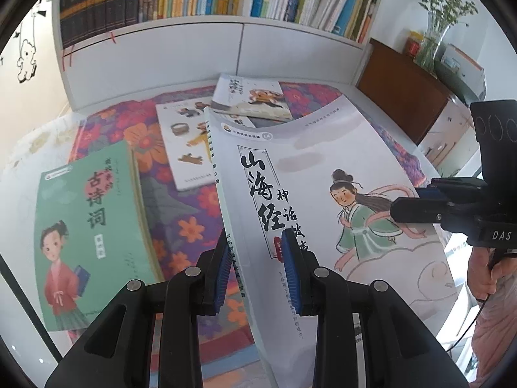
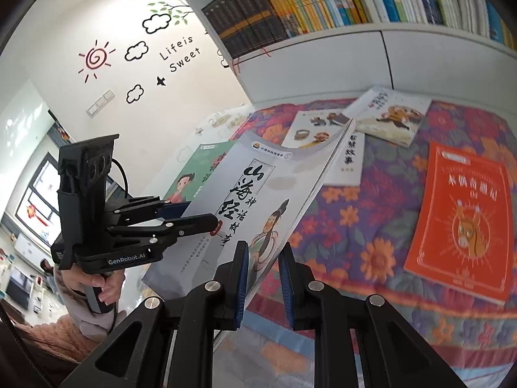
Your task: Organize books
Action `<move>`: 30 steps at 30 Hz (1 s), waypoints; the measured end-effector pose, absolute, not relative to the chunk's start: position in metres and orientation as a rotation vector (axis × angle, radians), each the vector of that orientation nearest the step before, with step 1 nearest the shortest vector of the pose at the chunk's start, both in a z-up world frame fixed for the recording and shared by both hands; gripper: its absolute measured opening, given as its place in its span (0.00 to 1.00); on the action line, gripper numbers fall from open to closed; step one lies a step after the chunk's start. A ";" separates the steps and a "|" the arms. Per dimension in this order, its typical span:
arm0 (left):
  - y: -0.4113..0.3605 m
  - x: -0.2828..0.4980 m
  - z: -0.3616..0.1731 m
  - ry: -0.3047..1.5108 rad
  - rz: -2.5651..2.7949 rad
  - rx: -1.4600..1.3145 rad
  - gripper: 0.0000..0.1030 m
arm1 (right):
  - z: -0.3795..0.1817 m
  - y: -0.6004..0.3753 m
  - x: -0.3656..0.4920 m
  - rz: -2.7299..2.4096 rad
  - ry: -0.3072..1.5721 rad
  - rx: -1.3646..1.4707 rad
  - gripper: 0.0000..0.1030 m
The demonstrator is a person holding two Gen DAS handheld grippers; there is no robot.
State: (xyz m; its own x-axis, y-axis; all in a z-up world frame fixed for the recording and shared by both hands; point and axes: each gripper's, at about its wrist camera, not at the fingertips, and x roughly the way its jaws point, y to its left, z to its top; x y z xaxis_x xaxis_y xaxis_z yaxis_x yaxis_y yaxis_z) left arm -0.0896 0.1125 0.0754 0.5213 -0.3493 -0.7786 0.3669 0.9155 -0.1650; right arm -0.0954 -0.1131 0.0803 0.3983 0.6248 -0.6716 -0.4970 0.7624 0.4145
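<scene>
Left gripper (image 1: pixel 258 271): blue pads pinched together on the spine edge of the white storybook (image 1: pixel 323 194), low on the cover near its bottom corner. Right gripper (image 2: pixel 263 278): pads clamped on the same book's opposite, open-page edge. So 2 grips, 1 book, each hand on its own long side.

Book is off the bed, tilted, cover toward both cameras, top end sagging slightly forward. It hangs between the 2 tools, over the flowered quilt (image 2: pixel 355 226).

Key relation: the book's long axis runs away from both grippers, pointing up toward the bookshelf (image 1: pixel 200 29) that lies straight ahead, beyond the bed. Both grips sit at the near, bottom end, so the far end is unsupported and leads. Neither hand is clearly nearer the shelf; they look about level.

Judgement: next move is probably carrying it forward to the shelf row, with the book stood upright and spine outward. Thin paperback, likely to flop.

Left on the quilt: green poetry book (image 1: pixel 87 226), orange book (image 2: pixel 462 229), and 2 or more thin picture books (image 1: pixel 184 142) at the far end.
</scene>
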 end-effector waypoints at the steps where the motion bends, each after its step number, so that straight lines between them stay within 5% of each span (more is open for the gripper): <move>1: 0.116 -0.089 0.077 0.924 -0.425 0.018 0.26 | 0.082 -0.110 -0.093 0.721 0.917 0.157 0.18; 17: 0.223 -0.065 0.112 0.826 -0.309 -0.109 0.26 | 0.106 -0.019 -0.032 0.864 0.902 0.170 0.18; 30: 0.307 -0.041 0.072 0.839 -0.222 -0.243 0.27 | 0.083 0.078 0.013 0.963 0.944 0.126 0.18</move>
